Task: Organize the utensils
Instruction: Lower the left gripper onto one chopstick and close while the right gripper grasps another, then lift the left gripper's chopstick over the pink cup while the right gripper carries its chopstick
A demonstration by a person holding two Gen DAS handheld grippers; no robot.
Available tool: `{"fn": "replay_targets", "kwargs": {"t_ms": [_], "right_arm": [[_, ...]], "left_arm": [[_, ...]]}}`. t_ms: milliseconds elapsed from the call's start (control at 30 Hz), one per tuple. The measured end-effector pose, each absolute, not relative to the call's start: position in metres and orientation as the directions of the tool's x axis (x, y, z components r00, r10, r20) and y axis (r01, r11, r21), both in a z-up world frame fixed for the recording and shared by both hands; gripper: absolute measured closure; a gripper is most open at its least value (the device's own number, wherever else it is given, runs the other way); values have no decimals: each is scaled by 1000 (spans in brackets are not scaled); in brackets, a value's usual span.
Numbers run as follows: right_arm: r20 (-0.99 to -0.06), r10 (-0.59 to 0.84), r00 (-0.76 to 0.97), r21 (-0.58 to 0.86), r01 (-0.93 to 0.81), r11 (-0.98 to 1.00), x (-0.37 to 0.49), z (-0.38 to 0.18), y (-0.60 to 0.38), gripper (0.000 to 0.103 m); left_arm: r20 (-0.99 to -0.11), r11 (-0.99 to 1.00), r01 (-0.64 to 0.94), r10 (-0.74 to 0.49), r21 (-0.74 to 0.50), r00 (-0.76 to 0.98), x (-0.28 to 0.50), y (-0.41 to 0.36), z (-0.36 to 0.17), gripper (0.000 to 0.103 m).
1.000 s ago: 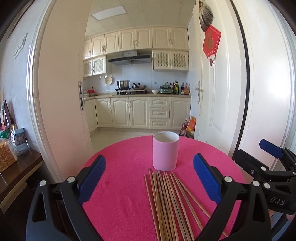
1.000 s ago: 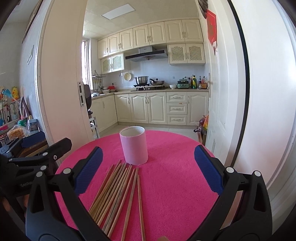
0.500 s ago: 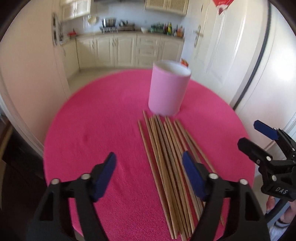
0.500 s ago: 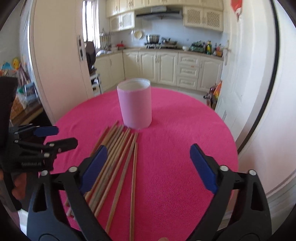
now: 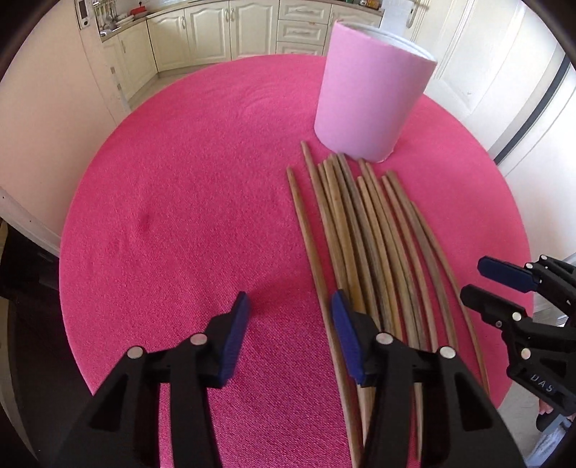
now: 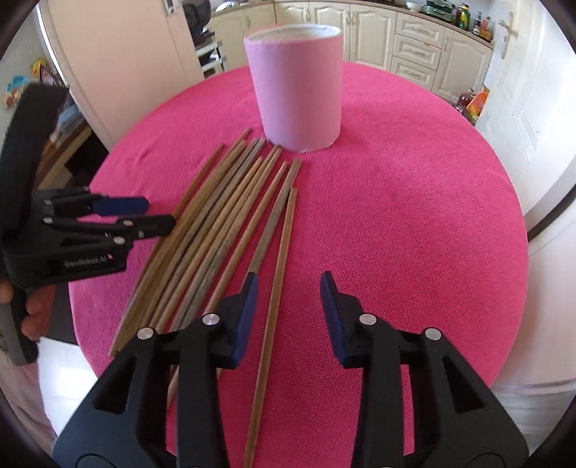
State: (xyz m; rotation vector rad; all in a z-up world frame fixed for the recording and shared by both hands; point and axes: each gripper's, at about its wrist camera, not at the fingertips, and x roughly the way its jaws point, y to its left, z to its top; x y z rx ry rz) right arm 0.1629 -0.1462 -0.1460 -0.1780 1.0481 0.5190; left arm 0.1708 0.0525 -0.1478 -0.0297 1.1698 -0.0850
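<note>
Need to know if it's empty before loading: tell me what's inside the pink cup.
Only the pale inner wall near the rim of the pink cup shows. The wall hides the bottom, so whether anything lies there cannot be told. Nothing sticks out above the rim; the chopsticks lie on the table.

The setting was a home. A round table [image 6: 414, 223] under pink cloth stood in a doorway. At 12 o'clock lay a kitchen: cream cabinets [image 6: 414, 46], bottles [image 6: 468, 19] on the counter.

Chopsticks [image 5: 363, 230] near ends perhaps hidden under left gripper [image 5: 289, 309].
</note>
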Motion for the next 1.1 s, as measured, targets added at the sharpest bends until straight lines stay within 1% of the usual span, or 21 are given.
{"fn": "replay_targets", "kwargs": {"t_ms": [67,167,200,233,267,300,333,367,467,600,767,967,1100], "right_arm": [[-873,320,367,106,-497,861,165,-148,-143,70],[-898,275,343,72,-501,863,170,-156,-137,77],[-900,274,339,74,-501,862,171,-157,-137,78],[-902,270,337,70,-502,862,173,-156,-136,82],[-905,263,335,63,-504,861,174,-156,-135,85],[-907,256,334,55,-509,859,175,-155,-134,90],[-908,260,330,60,-511,857,175,-155,-134,94],[-908,269,321,74,-509,858,177,-156,-135,95],[-901,307,306,125,-495,860,181,-156,-143,97],[-876,365,314,190,-471,861,184,-150,-159,97],[-829,437,347,258,-457,851,184,-136,-178,97],[-713,560,422,360,-466,809,185,-101,-199,97],[-638,617,461,406,-480,778,189,-79,-208,97]], "left_arm": [[-924,997,60,-59,-39,377,174,49,-150,56],[-931,997,76,-5,25,365,180,34,-146,55],[-933,997,75,-5,24,361,183,34,-145,55],[-934,998,69,-12,13,356,186,34,-145,58],[-935,998,61,-16,6,354,188,36,-143,65],[-935,999,51,-17,1,353,191,37,-141,70],[-934,999,36,-16,-3,356,191,41,-142,82],[-934,1000,20,-22,-16,357,193,45,-142,92],[-926,997,-6,-70,-78,370,197,57,-144,96],[-900,989,-18,-129,-150,417,192,69,-139,96],[-852,982,6,-165,-187,496,178,72,-123,97],[-732,973,51,-202,-223,651,165,67,-82,97],[-588,966,107,-229,-235,776,163,55,-49,97]]}}
